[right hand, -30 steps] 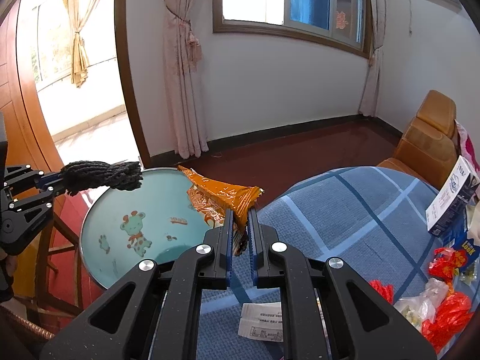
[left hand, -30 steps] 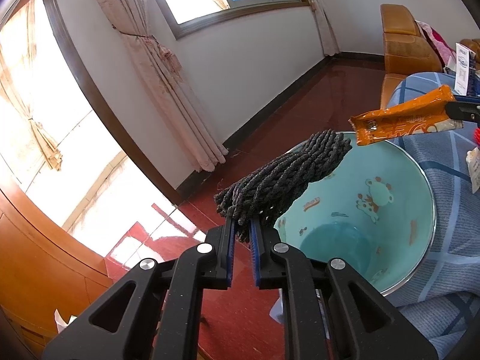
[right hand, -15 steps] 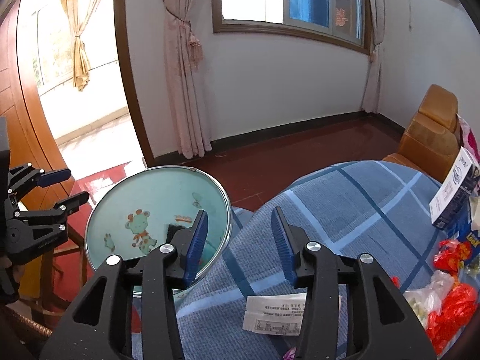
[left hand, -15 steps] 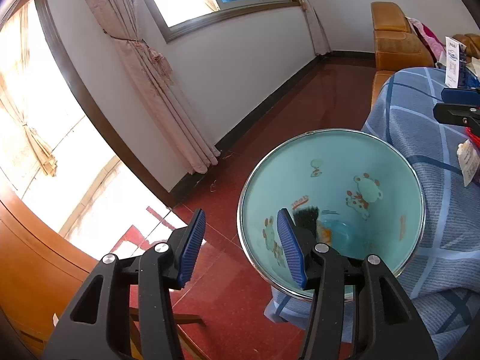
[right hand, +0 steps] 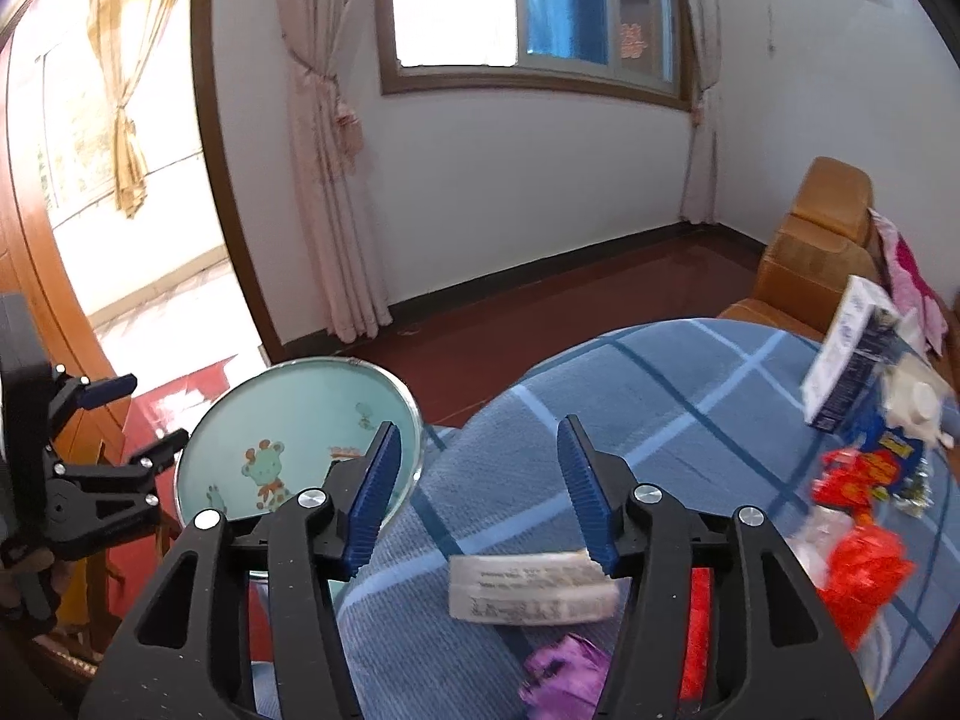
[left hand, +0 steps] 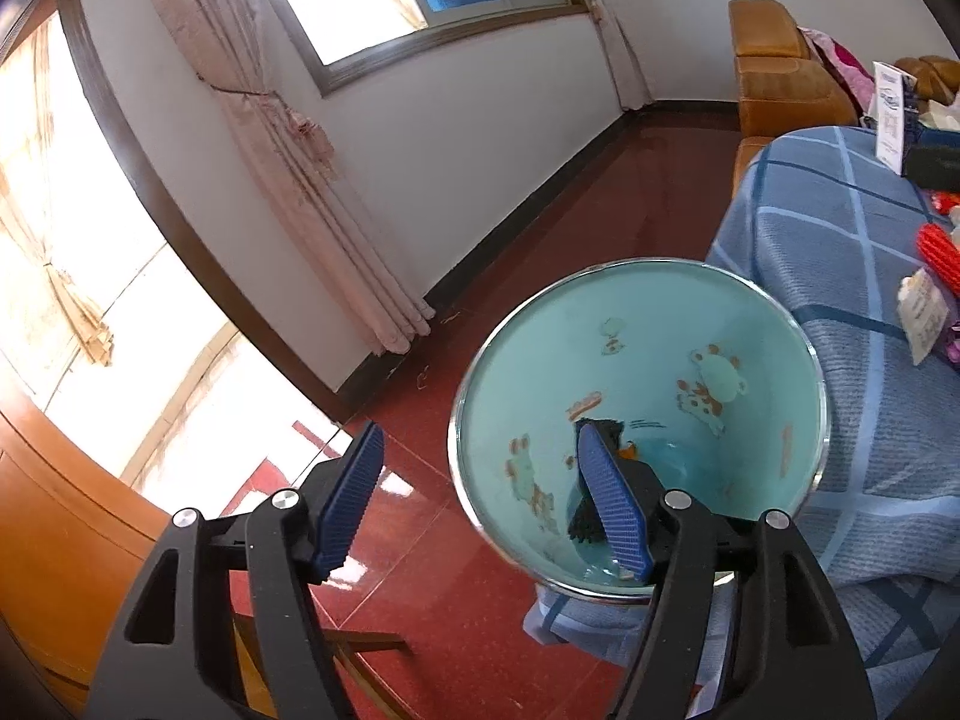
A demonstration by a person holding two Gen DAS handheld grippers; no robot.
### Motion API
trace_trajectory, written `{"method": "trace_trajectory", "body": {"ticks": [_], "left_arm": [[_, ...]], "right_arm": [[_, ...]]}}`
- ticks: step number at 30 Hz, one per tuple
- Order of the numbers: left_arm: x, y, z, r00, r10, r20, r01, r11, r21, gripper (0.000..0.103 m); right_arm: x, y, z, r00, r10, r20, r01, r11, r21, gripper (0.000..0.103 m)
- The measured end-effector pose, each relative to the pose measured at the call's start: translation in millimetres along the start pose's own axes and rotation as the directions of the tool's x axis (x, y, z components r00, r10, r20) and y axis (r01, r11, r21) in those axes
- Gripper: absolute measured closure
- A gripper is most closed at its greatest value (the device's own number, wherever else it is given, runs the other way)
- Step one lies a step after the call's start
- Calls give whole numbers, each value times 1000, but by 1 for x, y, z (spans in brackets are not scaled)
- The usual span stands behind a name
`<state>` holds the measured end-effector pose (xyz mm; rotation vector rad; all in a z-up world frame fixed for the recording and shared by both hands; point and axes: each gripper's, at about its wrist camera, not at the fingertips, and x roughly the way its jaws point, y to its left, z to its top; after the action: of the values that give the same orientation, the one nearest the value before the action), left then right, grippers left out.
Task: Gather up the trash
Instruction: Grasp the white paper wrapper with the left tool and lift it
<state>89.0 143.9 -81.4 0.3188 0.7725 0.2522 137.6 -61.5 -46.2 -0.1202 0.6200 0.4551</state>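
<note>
A bench under blue checked cloth (right hand: 690, 396) is flanked by a teal cartoon-printed metal basin (right hand: 288, 420). Both the left gripper (left hand: 480, 504) and right gripper (right hand: 474, 492) have just been opened and nothing is held. A white printed paper strip (right hand: 531, 594) lies crosswise just below the right gripper, nearest it; red wrappers (right hand: 864, 564) are farther right, with clear cloth between.

A home's living room: tied curtains (right hand: 324, 192) by the window (right hand: 528, 12), a tan sofa (right hand: 810, 252), a checked tablecloth (right hand: 660, 396).
</note>
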Motion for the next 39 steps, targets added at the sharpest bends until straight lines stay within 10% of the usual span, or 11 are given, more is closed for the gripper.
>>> {"method": "trace_trajectory", "body": {"ticks": [15,27,35,39], "left_arm": [[-28,-127,23,978,-202,61,189,967,168,36],[-15,-201,48,948,-318,9,311,930,196,35],[-10,-204,48,908,-418,-38,417,886,205,96],[-13,-202,47,899,-436,-39,434,875,215,101]], "right_arm": [[-124,-145,-98,925,-380,-31,375,894,246,40],[-152,-191,-167,892,-445,-76,440,820,366,37],[-146,-193,-173,900,-429,-79,425,820,383,35],[-146,-192,-175,900,-429,-77,424,819,386,35]]}}
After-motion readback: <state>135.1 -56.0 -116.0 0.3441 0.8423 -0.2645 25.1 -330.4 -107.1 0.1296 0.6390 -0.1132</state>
